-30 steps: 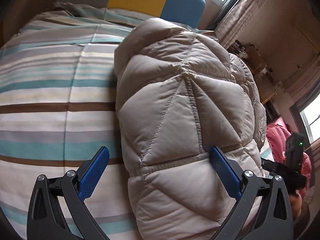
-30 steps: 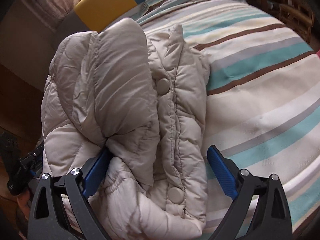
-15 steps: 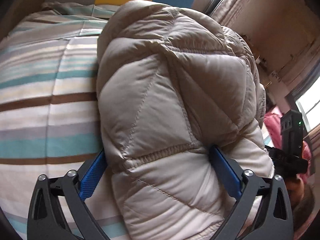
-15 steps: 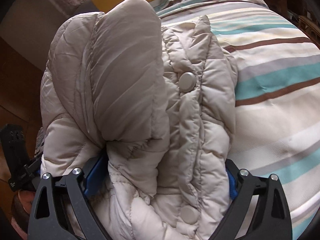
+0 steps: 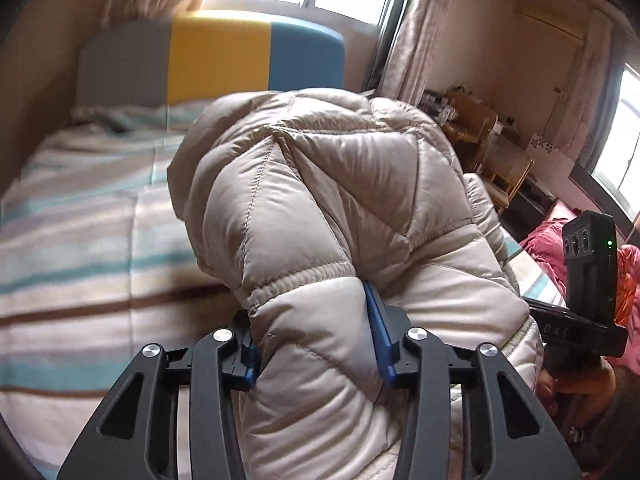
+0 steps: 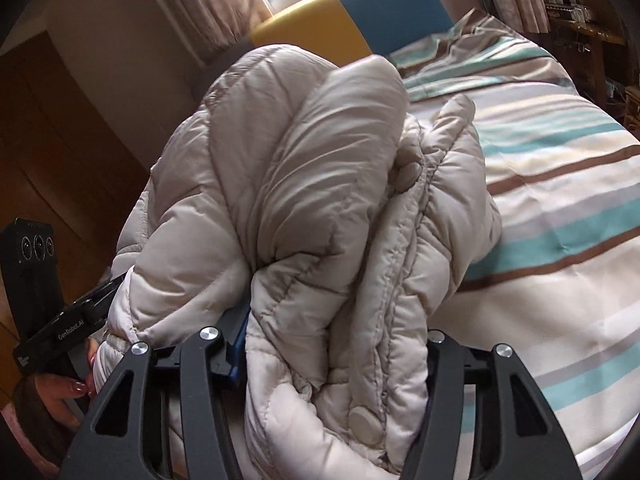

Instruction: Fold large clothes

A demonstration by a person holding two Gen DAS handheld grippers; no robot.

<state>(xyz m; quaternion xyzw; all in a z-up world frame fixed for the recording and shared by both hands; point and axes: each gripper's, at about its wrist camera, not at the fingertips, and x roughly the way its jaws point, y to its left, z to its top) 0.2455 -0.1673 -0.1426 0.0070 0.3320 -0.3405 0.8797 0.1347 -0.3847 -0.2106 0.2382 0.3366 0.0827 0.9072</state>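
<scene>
Now both claws have just closed — left gripper (image 5: 316,336) and right gripper (image 6: 332,344) each clamp the puffy jacket (image 5: 320,200) bulging ahead of their fingers.

The left gripper (image 5: 316,340) and right gripper (image 6: 334,354), each low in its frame, have just been closing and now pinch the padded jacket (image 5: 328,208) between their pads.

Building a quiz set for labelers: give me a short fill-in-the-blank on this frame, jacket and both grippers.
1. Both grippers are clamped on a puffy beige ____.
2. The left gripper and right gripper have blue ____ on their fingers.
3. The bed cover has a ____ pattern.
4. The headboard is grey, yellow and ____.

Missing words: jacket; pads; striped; blue
</scene>
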